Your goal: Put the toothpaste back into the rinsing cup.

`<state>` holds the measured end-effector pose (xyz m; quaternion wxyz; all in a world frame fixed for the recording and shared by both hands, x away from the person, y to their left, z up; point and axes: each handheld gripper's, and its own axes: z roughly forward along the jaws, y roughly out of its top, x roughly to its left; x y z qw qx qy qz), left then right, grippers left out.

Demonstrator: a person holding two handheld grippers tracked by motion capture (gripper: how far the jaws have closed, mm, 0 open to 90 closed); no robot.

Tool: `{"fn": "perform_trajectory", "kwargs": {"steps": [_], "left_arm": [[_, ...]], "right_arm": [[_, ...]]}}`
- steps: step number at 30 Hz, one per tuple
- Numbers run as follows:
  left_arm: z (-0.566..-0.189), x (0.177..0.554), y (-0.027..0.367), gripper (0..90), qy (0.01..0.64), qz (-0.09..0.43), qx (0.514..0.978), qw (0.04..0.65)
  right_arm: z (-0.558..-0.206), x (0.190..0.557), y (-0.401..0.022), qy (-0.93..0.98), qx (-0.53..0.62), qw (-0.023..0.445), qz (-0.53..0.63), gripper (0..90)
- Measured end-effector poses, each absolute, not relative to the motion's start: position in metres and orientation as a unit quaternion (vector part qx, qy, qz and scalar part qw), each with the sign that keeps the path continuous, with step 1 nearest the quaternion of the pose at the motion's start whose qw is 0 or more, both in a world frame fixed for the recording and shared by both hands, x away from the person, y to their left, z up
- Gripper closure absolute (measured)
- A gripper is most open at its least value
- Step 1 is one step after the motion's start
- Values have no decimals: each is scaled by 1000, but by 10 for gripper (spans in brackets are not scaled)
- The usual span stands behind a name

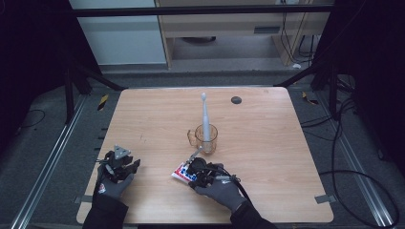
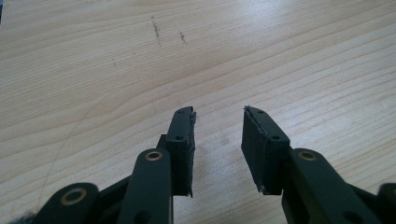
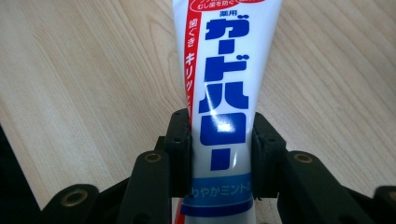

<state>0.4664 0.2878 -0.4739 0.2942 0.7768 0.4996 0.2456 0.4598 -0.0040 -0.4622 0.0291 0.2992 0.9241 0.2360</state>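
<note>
A white toothpaste tube (image 3: pixel 224 93) with blue and red lettering lies flat on the wooden table (image 1: pixel 277 152), near the front edge. My right gripper (image 3: pixel 223 122) has one pad against each side of the tube and is shut on it. From the high view the tube (image 1: pixel 180 173) pokes out to the left of the right gripper (image 1: pixel 196 169). At the front left, my left gripper (image 1: pixel 123 166) rests low over bare wood. Its jaws (image 2: pixel 219 114) stand open with nothing between them.
A clear amber cup (image 1: pixel 208 141) with a handle stands mid-table, just beyond the right gripper, with a white toothbrush (image 1: pixel 205 114) upright in it. A small dark round disc (image 1: pixel 236 99) lies near the far edge. Cables run along the floor at the right.
</note>
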Motion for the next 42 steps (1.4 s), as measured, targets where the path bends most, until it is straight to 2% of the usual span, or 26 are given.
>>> {"fn": "perform_trajectory", "kwargs": {"steps": [23, 33, 42], "left_arm": [[-474, 467, 289, 641, 502, 245, 775, 295], [-474, 467, 289, 641, 502, 246, 775, 296], [-474, 467, 289, 643, 502, 246, 774, 296]], "right_arm": [[-417, 459, -24, 859, 312, 84, 396, 670], [-404, 466, -25, 831, 318, 103, 445, 672], [-387, 477, -34, 786, 337, 138, 500, 673]]}}
